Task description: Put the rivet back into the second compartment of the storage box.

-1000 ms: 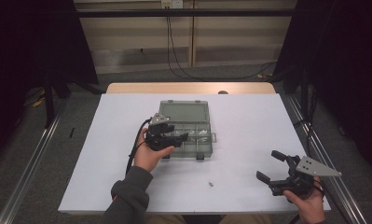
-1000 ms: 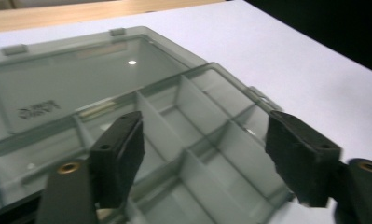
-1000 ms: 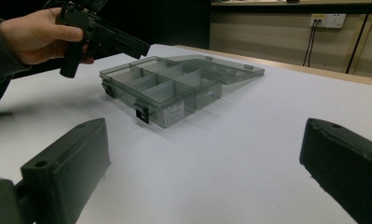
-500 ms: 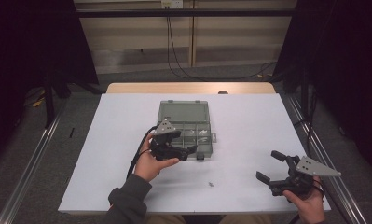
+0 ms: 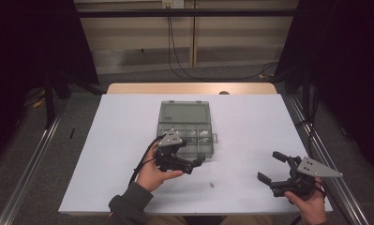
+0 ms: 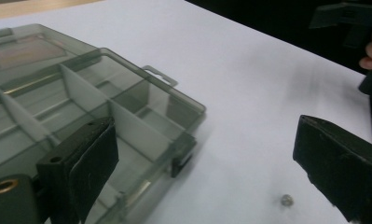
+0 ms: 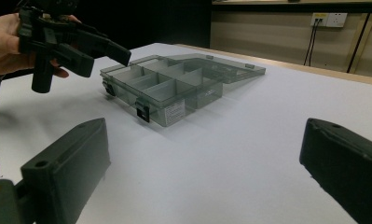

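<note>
Smoky plastic organizer box (image 5: 184, 127) lies open; its contents stay unreadable. Left gripper (image 5: 199, 161), jaws just opening, empty, hovers by its corner. Right gripper (image 5: 269, 168) gapes empty.

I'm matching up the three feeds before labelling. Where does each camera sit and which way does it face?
High view: above the person's side, facing forward and down on the table; both forearms, left gripper, right gripper.
Left gripper view: on the left gripper, facing the organizer box.
Right gripper view: on the right gripper, facing across the table.
All share the box.
</note>
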A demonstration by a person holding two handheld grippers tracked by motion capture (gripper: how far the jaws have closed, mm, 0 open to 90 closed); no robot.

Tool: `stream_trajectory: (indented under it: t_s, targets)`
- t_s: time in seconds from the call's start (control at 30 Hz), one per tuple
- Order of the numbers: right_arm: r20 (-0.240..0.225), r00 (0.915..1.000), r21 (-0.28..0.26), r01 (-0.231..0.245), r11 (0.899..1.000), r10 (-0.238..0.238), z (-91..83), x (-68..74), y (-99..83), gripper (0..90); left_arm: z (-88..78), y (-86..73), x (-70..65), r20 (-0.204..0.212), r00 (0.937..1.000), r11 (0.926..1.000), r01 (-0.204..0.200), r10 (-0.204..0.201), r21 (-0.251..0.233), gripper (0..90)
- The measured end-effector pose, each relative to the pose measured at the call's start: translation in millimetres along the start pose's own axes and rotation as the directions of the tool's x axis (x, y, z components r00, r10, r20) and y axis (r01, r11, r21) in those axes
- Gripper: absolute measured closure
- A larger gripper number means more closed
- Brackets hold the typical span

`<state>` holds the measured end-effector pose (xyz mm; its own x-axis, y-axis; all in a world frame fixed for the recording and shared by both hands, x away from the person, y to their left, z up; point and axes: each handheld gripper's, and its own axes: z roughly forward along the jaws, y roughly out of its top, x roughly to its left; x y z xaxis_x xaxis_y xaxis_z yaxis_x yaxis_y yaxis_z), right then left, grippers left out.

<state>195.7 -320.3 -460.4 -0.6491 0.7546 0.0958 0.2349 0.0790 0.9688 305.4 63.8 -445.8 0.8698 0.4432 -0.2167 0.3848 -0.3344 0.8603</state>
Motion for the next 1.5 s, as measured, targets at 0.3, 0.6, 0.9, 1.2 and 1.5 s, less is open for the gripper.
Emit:
stream_trajectory:
  t_s: [0.3,0.6,0.9,1.2,1.5]
  targets:
    - [0.0,1.0,0.004,-0.003,1.0,0.003,0.4,0.4,-0.1,1.3,9.0,-10.1,-13.6,0.035,0.9989,0.9978,-0.033,0.031,0.057,7.1]
    - [-0.001,1.0,0.006,-0.001,1.0,0.001,0.8,0.3,-0.2,1.2,18.9,-16.9,-24.1,0.07,0.996,0.9934,-0.063,0.056,0.096,7.6]
    - [-0.004,1.0,0.01,0.0,1.0,0.0,1.3,0.5,-0.2,1.2,31.0,-20.1,-31.3,0.091,0.9937,0.9887,-0.077,0.065,0.129,9.2]
    - [-0.004,1.0,0.01,0.003,1.0,-0.003,1.8,0.6,-0.3,1.2,37.7,-22.5,-37.3,0.11,0.9907,0.983,-0.096,0.079,0.156,20.4]
    - [-0.005,1.0,0.012,0.004,1.0,-0.004,2.2,0.7,-0.4,1.2,39.9,-24.1,-40.1,0.131,0.9883,0.9747,-0.103,0.078,0.198,38.3]
